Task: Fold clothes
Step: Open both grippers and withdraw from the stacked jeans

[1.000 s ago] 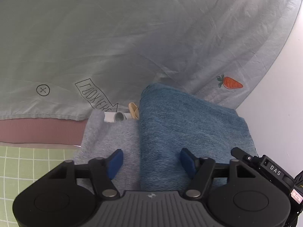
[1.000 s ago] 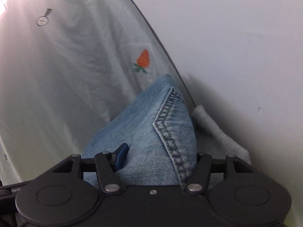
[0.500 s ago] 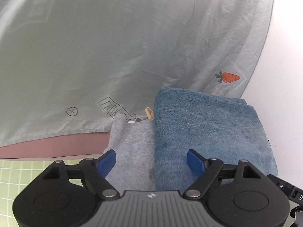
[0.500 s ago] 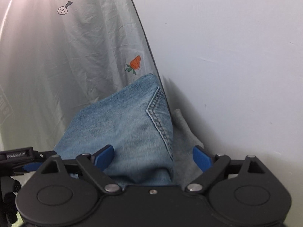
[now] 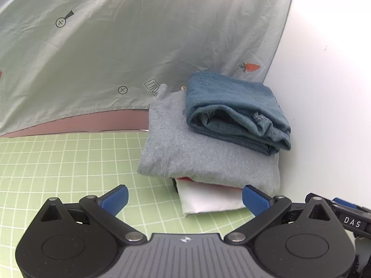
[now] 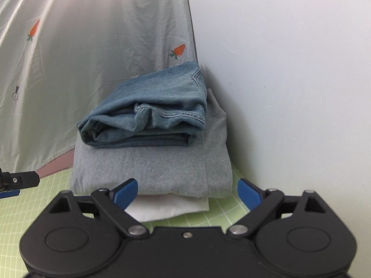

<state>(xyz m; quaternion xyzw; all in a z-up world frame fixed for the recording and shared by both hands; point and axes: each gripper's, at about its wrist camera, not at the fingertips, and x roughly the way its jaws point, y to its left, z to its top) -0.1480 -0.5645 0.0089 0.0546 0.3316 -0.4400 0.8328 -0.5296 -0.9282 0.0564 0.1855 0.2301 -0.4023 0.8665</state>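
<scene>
Folded blue jeans (image 5: pixel 234 108) (image 6: pixel 148 111) lie on top of a folded grey sweatshirt (image 5: pixel 204 157) (image 6: pixel 150 169). Under it lies a folded white garment (image 5: pixel 206 199) (image 6: pixel 169 207) with a red edge showing. The stack sits on the green grid mat (image 5: pixel 69 159) against the white wall. My left gripper (image 5: pixel 185 200) is open and empty, just in front of the stack. My right gripper (image 6: pixel 187 194) is open and empty, also just in front of the stack. The right gripper's side shows at the lower right of the left wrist view (image 5: pixel 347 217).
A pale grey-green sheet with carrot prints (image 5: pixel 116 46) (image 6: pixel 81 58) hangs behind the stack over a pink surface (image 5: pixel 92 122). The white wall (image 6: pixel 289 81) stands right of the stack. The green mat (image 6: pixel 34 203) spreads left of it.
Both grippers have opened, let go of the jeans and pulled back from the stack. The jeans now rest on the grey sweatshirt, and the whole stack is in view.
</scene>
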